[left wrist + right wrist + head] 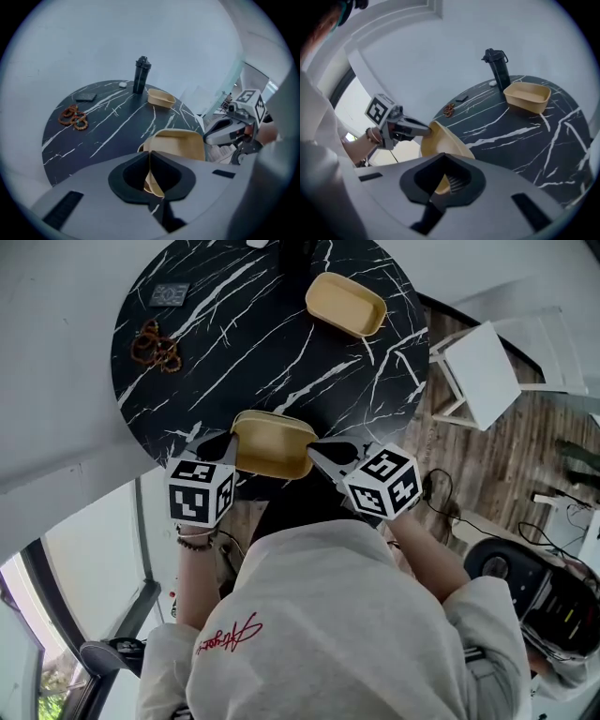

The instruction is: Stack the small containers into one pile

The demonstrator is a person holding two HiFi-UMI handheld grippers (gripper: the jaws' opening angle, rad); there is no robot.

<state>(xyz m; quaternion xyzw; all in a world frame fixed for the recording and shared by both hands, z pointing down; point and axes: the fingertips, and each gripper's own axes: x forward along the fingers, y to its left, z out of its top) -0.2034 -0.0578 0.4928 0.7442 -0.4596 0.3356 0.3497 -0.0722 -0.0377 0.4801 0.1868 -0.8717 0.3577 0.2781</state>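
Note:
Two tan containers are on the round black marble table [216, 343]. One container [345, 304] sits at the far right, also seen in the left gripper view [161, 98] and the right gripper view [527, 97]. The near container [273, 444] is at the table's front edge, tilted, held from both sides. My left gripper [228, 448] is shut on its left rim [151, 176]. My right gripper [317, 452] is shut on its right rim [443, 180]. Each gripper shows in the other's view, pinching the near container [180, 143] [445, 140].
A dark bottle [141, 75] stands at the table's far edge. A brown bead bracelet [155, 348] and a dark flat card [170, 294] lie at the left. A white stool [483, 371] stands right of the table, with cables on the wooden floor [487, 456].

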